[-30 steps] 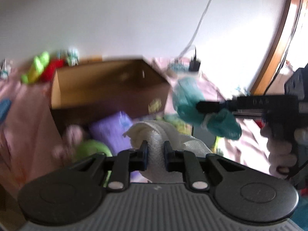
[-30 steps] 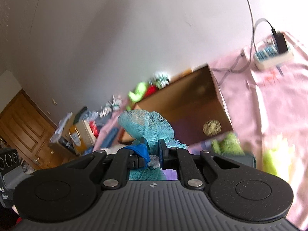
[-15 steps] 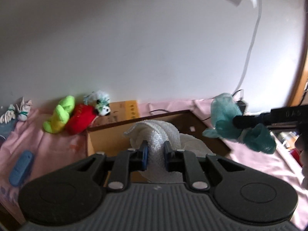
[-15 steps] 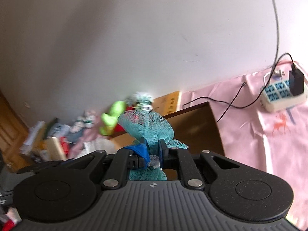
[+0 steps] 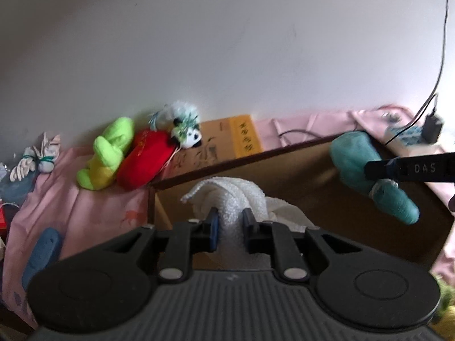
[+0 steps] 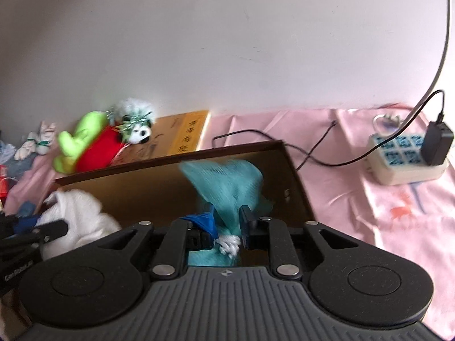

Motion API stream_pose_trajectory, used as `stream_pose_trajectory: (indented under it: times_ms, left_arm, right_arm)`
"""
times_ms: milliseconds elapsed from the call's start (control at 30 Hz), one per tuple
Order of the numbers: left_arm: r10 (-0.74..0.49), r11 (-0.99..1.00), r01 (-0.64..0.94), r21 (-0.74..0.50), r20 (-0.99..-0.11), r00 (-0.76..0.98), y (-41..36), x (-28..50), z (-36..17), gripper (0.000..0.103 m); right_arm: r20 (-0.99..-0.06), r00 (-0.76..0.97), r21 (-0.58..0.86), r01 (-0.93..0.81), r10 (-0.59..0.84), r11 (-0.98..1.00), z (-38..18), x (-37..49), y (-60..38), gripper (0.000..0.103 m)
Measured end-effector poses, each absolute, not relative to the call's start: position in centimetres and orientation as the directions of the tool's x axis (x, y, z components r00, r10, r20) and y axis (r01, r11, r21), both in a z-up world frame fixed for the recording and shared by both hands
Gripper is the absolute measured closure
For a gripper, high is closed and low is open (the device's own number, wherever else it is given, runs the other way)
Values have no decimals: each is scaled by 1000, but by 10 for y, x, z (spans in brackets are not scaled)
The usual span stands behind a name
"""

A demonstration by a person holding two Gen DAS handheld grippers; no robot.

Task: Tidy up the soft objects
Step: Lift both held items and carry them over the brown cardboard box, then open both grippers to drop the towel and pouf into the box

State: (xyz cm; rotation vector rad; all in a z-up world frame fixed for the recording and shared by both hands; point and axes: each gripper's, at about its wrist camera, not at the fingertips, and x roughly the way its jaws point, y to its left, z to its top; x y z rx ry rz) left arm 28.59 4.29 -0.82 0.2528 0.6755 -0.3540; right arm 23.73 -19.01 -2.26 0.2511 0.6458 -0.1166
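I have both loads over the open cardboard box (image 6: pixel 159 187), which sits on the pink cloth (image 6: pixel 384 204) against the white wall, so the step in hand, as I judge it, is dropping both soft things inside. The box mouth is wide and its brown inner wall fills the middle of both views, with what floor I can see bare, so there is room for both if I keep them apart.

The left tongs (image 5: pixel 229 231) are pinching the white knobbly cloth (image 5: pixel 236 196), jaws nearly pressed together with only the fabric between them; its bulk stands up ahead of the fingertips, over the box's left end. The right tongs (image 6: pixel 226 228) are pinching the teal mesh bath pouf (image 6: pixel 230 182) near its white cord (image 6: pixel 229 244), and the pouf fans out over the right half of the box. In the left view the same pouf (image 5: pixel 361 159) hangs on the right tongs, well inside the far rim.

To do this well I would carry each load down below the rim before I let go, because both are light and springy and could catch on the edge or bounce out. I would spread the jaws fully, one hand at a time, and pull straight back so the mesh or the cord does not snag on a pad.

I would also stay clear of the plush toys, the green one (image 5: pixel 109 153) and the panda (image 5: pixel 187 136), lying just beyond the far-left corner.
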Motion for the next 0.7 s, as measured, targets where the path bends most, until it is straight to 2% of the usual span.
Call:
stream_pose_trajectory:
  times_ms: [133,267,400,467,700]
  left_arm:
    - [-211,910,392,133,-667,715,47,292,-19,85]
    - [-229,915,389,106,-656,719,56,288,-15,85]
    - [-253,919,389,70,-651,715,63,277,-9,85]
    - [-252,922,384,58,-664,704,65,276,-7,85]
    - [-224,928,367,63,-694,684,61,263,4,85]
  right_arm:
    - [-610,792,280,181,29,943,-21,232,-205,101]
    - [-675,727,343,163,122,925,-25,221,-211,100]
    - [-732,656,420,218,186,881,-38,213,-221,101]
    - [-732,642,463,225,226,857,-40,209,-223,101]
    - [-781,602,425,322,163,846,-36,196,-219,103]
